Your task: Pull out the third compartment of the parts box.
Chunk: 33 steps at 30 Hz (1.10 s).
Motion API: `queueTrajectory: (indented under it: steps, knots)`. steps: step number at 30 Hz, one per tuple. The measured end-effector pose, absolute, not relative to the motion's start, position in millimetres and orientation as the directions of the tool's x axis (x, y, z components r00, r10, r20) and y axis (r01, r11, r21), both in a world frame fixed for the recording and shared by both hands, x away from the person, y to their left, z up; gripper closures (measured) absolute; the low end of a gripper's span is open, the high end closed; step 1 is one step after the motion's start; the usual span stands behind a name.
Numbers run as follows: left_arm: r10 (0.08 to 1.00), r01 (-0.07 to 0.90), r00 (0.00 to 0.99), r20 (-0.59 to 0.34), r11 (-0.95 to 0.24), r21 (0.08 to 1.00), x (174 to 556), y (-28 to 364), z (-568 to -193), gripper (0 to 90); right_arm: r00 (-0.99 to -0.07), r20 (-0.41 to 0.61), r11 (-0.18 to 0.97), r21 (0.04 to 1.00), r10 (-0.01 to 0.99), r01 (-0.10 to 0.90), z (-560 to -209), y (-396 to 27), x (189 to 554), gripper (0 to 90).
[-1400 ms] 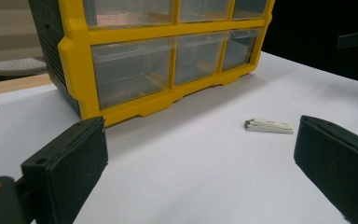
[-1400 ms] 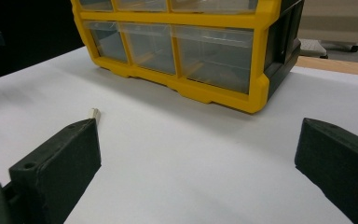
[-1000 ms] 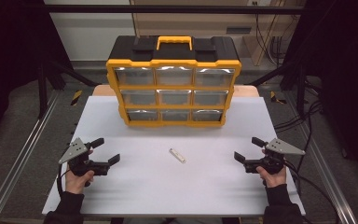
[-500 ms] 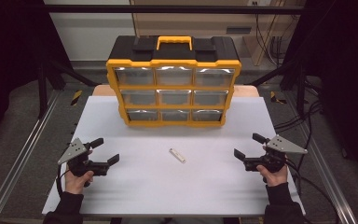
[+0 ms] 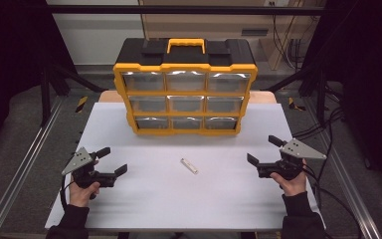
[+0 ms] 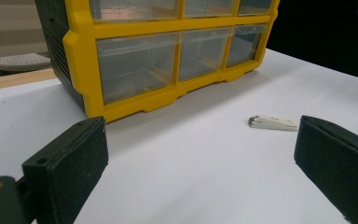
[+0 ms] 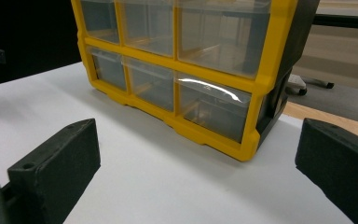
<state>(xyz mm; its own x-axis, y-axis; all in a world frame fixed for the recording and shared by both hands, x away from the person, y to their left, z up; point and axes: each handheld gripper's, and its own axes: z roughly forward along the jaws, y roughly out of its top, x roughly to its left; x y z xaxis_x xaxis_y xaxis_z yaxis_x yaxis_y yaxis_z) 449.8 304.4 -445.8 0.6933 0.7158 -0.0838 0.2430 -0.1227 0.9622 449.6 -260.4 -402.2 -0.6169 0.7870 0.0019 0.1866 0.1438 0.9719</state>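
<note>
Right tool (image 5: 267, 158) edged outward; both tools gape wide, empty, flanking the small white piece (image 5: 189, 166).

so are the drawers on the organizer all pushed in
Shut, as far as shows: the nine clear drawer fronts of the yellow drawer organizer sit flush with its frame in the high view and both gripper views.

A white counter (image 5: 144, 199) carries a yellow-and-black drawer organizer (image 5: 185, 89), which stands upright at the counter's far middle with its clear drawers facing the near edge. A small pale flat piece (image 5: 189, 166) lies flat on the bare white surface, near the organizer's front and well apart from it.
</note>
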Motion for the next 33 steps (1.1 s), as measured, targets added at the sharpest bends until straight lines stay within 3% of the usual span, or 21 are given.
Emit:
queueTrajectory:
  steps: [33]
  knots:
    - [0.718,0.249,0.691,-0.084,-0.127,0.960,450.4,303.9,-446.8,2.6,-0.571,-0.212,0.338,0.933,0.793,0.123,-371.3,-220.2,455.5,0.3]
